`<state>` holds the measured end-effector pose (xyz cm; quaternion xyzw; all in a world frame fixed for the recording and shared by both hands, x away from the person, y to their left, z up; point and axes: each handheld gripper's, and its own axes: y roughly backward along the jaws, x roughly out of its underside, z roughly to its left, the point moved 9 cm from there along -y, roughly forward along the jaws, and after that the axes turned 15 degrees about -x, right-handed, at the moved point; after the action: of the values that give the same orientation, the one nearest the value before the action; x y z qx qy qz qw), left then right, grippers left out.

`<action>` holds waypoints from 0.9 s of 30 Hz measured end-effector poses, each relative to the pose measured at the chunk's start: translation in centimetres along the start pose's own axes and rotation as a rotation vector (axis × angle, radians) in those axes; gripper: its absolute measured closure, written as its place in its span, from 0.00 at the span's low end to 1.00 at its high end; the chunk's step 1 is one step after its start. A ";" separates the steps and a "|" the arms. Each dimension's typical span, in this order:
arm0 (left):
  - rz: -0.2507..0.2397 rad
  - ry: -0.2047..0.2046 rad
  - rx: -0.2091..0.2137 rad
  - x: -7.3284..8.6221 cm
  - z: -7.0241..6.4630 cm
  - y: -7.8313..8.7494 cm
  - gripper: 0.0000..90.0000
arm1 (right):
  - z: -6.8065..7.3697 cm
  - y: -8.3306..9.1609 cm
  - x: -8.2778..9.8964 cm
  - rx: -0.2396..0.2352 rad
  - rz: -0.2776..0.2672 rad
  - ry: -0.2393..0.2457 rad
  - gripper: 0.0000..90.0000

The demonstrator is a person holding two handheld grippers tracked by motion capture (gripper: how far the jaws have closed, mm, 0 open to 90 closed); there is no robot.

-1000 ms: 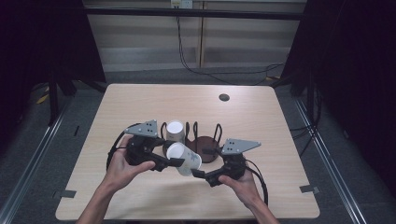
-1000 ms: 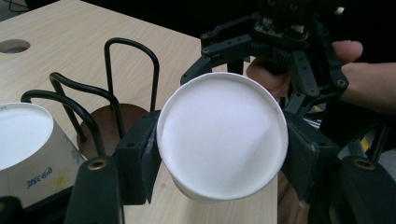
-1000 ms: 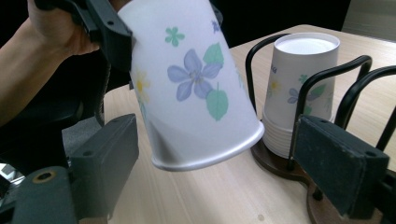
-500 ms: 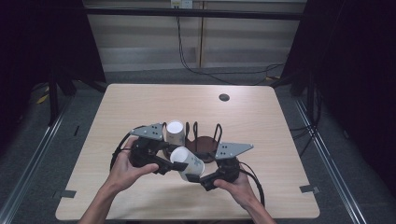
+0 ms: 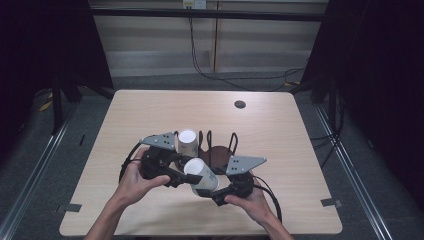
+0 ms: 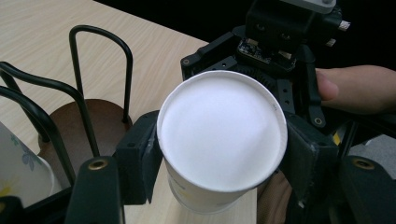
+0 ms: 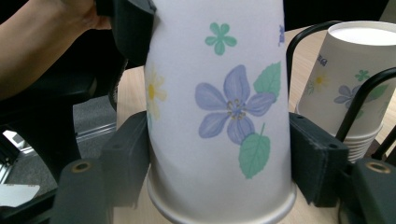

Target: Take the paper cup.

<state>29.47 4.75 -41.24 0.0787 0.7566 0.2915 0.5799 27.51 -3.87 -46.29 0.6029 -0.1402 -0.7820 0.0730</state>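
A flowered white paper cup (image 5: 200, 173) lies tilted in the air between both hands, above the table's near half. My left gripper (image 5: 191, 176) is shut on it near its closed base, whose white disc (image 6: 222, 140) faces that gripper's camera. My right gripper (image 5: 213, 188) comes from the opposite side. Its jaws have just been closing, and its pads (image 7: 128, 161) now press on the cup's sides (image 7: 219, 93) close to the rim.
A stack of matching cups (image 5: 187, 141) stands upside down in a black wire holder with a round brown base (image 5: 218, 153), just beyond the grippers. A small dark round spot (image 5: 240, 104) marks the table's far side. The table's front edge is close behind the hands.
The right gripper's jaws have closed in onto the cup's rim end. Both hands and the cup have barely shifted.
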 end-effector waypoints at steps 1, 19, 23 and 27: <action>-0.002 0.006 0.003 0.0 0.1 0.0 0.40 | 0.0 0.1 0.0 -0.004 0.006 -0.001 0.34; -0.025 0.000 -0.047 -0.3 0.2 -0.1 0.20 | -0.1 0.8 0.2 -0.013 0.036 -0.035 0.37; -0.025 0.012 -0.047 0.1 0.2 -0.6 0.20 | -0.2 0.9 0.2 -0.011 0.045 -0.043 0.37; -0.010 0.000 -0.045 0.5 0.0 -0.6 0.20 | -0.2 0.9 0.2 -0.001 0.056 -0.053 0.37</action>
<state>29.49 4.45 -41.98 0.0620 0.7502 0.3055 0.5831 27.63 -4.84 -46.27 0.5777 -0.1586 -0.7954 0.0916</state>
